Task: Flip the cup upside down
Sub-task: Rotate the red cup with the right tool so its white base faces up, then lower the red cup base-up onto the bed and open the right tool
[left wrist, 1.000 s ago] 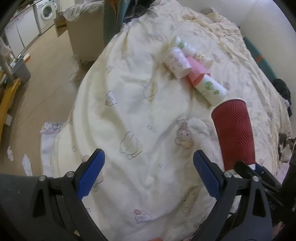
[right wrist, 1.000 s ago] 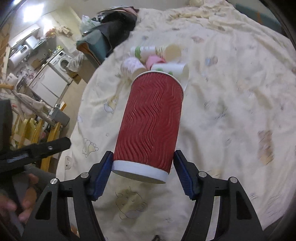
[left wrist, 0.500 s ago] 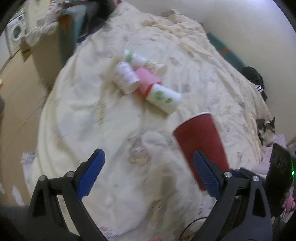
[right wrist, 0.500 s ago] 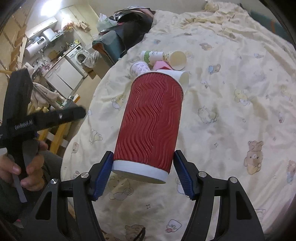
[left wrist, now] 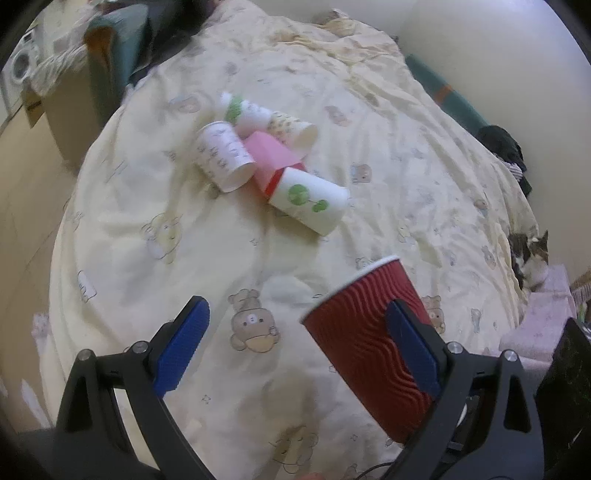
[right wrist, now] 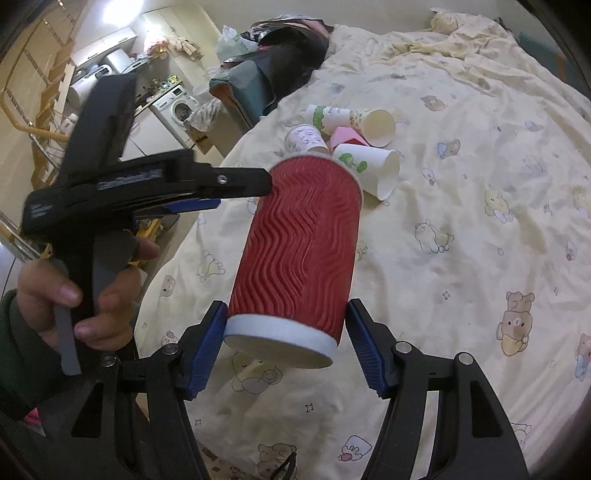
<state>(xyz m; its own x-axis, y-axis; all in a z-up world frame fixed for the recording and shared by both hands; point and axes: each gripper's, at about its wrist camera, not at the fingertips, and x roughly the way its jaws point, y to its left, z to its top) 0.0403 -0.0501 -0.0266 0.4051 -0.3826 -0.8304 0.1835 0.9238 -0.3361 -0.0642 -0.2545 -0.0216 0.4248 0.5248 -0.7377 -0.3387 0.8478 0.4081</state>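
left gripper (left wrist: 295, 347) nearer red cup (right wrist: 299, 254), cat (left wrist: 528, 254)

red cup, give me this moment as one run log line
red cup: held off the bed, rim away from camera | right gripper: shut on base | left gripper: open, empty | flip: not done

Lighting: soft, even, indoor; shadows faint. Ceiling light (right wrist: 107, 20) glared at upper left of right wrist view. Left wrist view slightly motion-blurred, washed out. Both views: strong fisheye curvature, dark vignetted corners.
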